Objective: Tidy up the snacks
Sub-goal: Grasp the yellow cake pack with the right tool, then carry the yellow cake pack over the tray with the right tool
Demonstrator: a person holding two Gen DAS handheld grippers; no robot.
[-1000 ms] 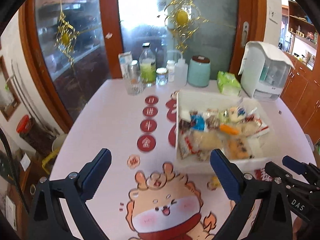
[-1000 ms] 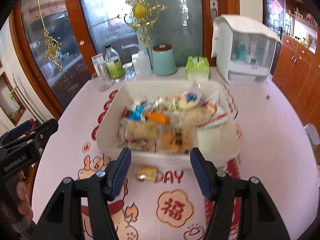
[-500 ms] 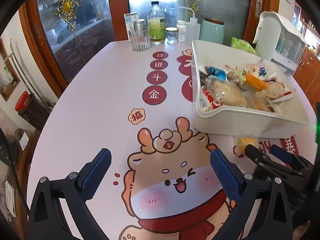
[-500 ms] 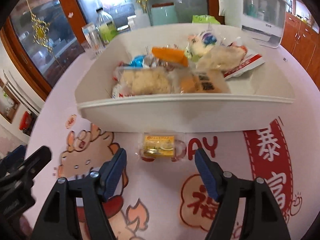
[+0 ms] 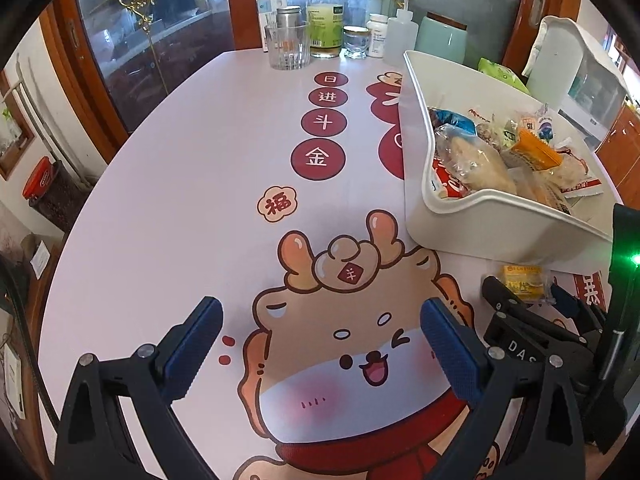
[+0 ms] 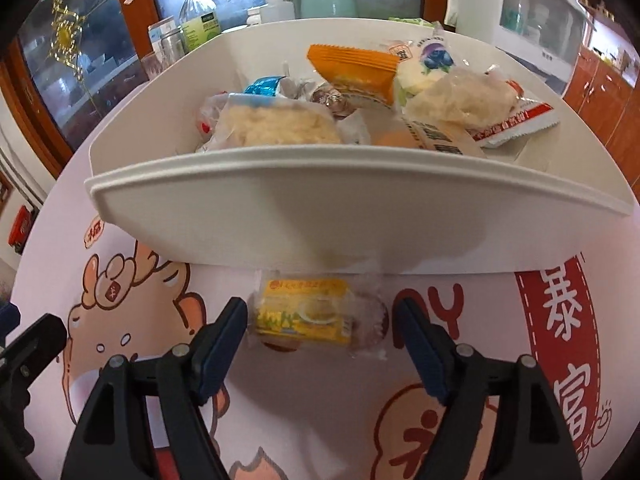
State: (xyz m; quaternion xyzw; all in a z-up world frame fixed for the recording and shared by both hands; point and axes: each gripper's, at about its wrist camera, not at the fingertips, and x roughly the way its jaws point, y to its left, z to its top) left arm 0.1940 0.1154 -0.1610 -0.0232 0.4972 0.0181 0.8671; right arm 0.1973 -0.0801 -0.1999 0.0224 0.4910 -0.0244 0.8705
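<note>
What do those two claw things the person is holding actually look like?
Both look alike: the left claw and right claw have black plastic frames with silver screws and two fingers faced with textured blue pads. The right one carries white "DAS" lettering and a green light.

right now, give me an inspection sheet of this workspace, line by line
Surface: table under a pink cloth printed with a cartoon deer and red characters.
Job's things: white bin piled with wrapped snacks; one yellow snack packet lies on the cloth just outside the bin's near wall.
Clutter: glass tumbler, green-label bottle, small jars and a mint canister at the far edge.
Grippers: right tool open, straddling the yellow packet; left tool open over bare cloth, holding nothing.
Cables: nothing seen.
Surroundings: wood-framed glass doors with gold ornaments; white appliance behind the bin.
</note>
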